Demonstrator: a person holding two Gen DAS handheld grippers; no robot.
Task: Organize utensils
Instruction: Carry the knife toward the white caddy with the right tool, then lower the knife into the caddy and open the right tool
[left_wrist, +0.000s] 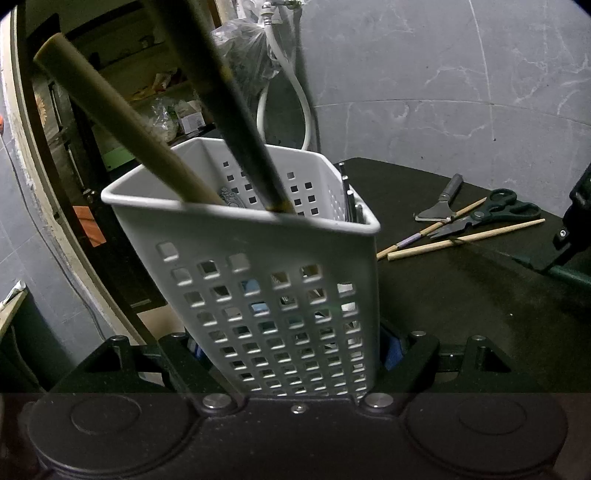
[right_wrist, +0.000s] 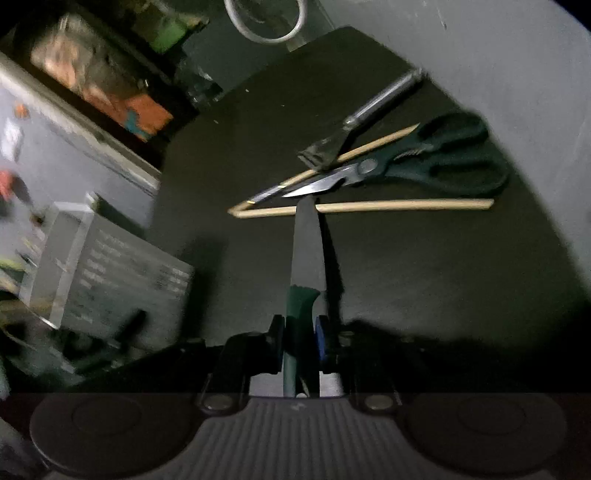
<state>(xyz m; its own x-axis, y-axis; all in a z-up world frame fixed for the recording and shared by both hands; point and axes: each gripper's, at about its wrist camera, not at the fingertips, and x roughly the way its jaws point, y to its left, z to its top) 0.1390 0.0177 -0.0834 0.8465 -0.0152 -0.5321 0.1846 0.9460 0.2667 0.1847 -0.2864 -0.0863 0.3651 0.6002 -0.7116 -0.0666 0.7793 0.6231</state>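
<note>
Utensils half sorted: white perforated caddy (left_wrist: 258, 280) clamped between the pads of the left tool (left_wrist: 295, 350), tilted, already holding a pale wooden handle (left_wrist: 122, 118), a dark handle (left_wrist: 236, 110) and some metal pieces deeper in. Green-handled knife (right_wrist: 306, 254) pinched by its handle in the nearly closed right tool (right_wrist: 299, 350), blade pointing forward and down over the dark tabletop (right_wrist: 424, 277). Still loose on the tabletop, well apart from the caddy: black-handled scissors (right_wrist: 424, 162), a scraper (right_wrist: 354, 129) and two wooden chopsticks (right_wrist: 369, 206), the scissors and scraper lying across them.

Step in hand, by the look of it: carrying the knife over to the caddy.

To do it well:
- Keep the left grip firm and level the caddy so the mouth faces up.
- Swing the knife across with the blade tip leading downward, clear of the two tall handles.
- Aim for the open gap behind those handles, not the rim.
- Lower until the tip meets the bottom before easing the right pads apart; dropping from height risks a bounce or a jam in the side holes.
- Withdraw straight up to avoid hooking the handle.
</note>
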